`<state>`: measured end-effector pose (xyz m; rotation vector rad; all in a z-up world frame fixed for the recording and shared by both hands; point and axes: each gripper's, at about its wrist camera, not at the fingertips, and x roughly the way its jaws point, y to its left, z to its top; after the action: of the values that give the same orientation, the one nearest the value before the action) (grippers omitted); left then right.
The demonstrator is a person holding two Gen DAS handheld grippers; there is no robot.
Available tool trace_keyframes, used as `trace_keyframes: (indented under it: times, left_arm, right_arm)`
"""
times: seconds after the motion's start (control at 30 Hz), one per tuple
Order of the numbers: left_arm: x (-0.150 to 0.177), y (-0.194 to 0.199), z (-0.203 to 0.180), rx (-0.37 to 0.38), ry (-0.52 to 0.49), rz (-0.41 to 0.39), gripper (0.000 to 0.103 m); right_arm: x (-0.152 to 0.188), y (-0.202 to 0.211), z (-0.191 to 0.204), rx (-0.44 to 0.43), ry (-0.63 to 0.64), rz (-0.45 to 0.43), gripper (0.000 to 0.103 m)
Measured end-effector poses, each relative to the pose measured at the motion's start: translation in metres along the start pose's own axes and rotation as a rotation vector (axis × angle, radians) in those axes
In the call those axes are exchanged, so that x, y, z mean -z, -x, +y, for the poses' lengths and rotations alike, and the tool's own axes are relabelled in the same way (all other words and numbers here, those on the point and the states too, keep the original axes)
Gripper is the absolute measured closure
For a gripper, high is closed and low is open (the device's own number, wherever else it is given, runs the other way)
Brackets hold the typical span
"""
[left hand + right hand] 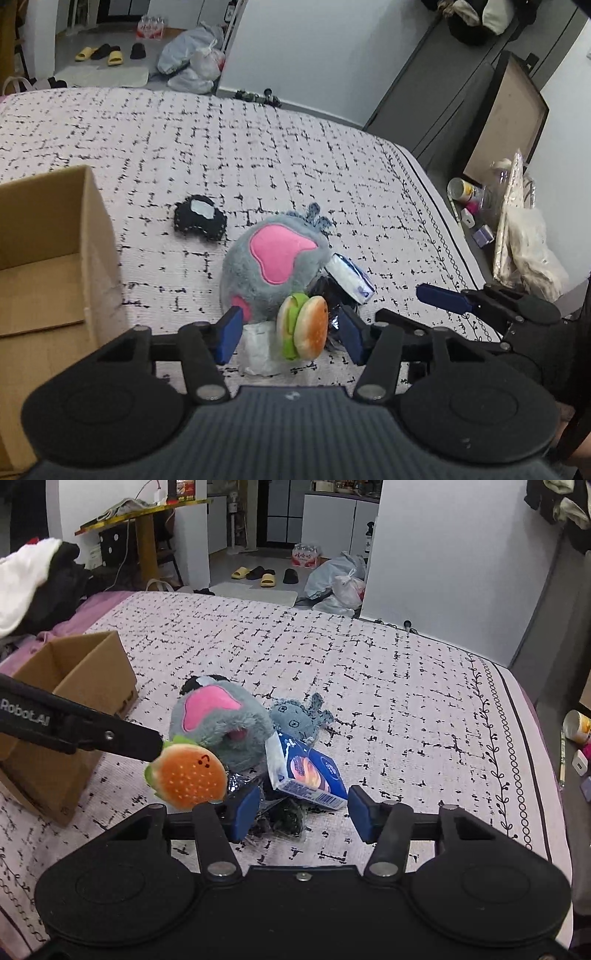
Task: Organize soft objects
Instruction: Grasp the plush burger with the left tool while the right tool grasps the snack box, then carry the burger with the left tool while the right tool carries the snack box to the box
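Observation:
A small burger plush (pixel 304 326) stands on edge between the wide-open jaws of my left gripper (pixel 290 334); neither pad touches it. It also shows in the right wrist view (pixel 188 777), at the tip of the left gripper's arm. Behind it lies a round grey plush with pink patches (pixel 271 266) (pixel 218 723), a small grey-blue plush (pixel 299 716) and a black plush (pixel 201 219). My right gripper (pixel 301 814) is open and empty over a blue carton (pixel 308 771) and a dark crinkly bag (pixel 284 814). An open cardboard box (pixel 48 266) (pixel 74 716) sits on the left.
All lies on a bed with a white black-flecked cover (pixel 258 155). A white wrapper (pixel 258 347) lies under the burger. A nightstand with a can and bottles (pixel 476 206) is right of the bed. Clothes (pixel 33 587) are piled at the left.

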<state>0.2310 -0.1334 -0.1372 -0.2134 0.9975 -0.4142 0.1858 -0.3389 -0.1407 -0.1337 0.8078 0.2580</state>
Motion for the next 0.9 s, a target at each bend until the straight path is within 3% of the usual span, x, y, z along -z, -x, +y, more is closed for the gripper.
trace_keyframes:
  times: [0.23,0.4,0.43,0.47,0.57,0.9]
  left_arm:
    - [-0.005,-0.027,0.003,0.018,0.018,0.073,0.062]
    - [-0.009,-0.042,0.002,0.034,0.015,0.108,0.078]
    - [-0.009,-0.042,0.001,0.03,0.011,0.104,0.08]
    - [-0.01,-0.041,0.0,0.032,0.008,0.101,0.081]
    - [-0.01,-0.034,-0.002,0.048,-0.012,0.081,0.082]
    - [-0.005,0.017,0.004,0.071,-0.029,-0.043,0.082]
  right_arm:
    - [0.003,-0.023,0.011,0.035,0.16,-0.025,0.051]
    - [0.002,-0.036,0.02,0.047,0.246,-0.024,0.052]
    - [0.002,-0.038,0.022,0.054,0.266,-0.025,0.059]
    - [0.003,-0.04,0.023,0.058,0.285,-0.022,0.074]
    - [0.003,-0.038,0.028,0.097,0.332,-0.032,0.082]
    - [0.0,0.008,0.038,0.164,0.252,-0.078,0.085]
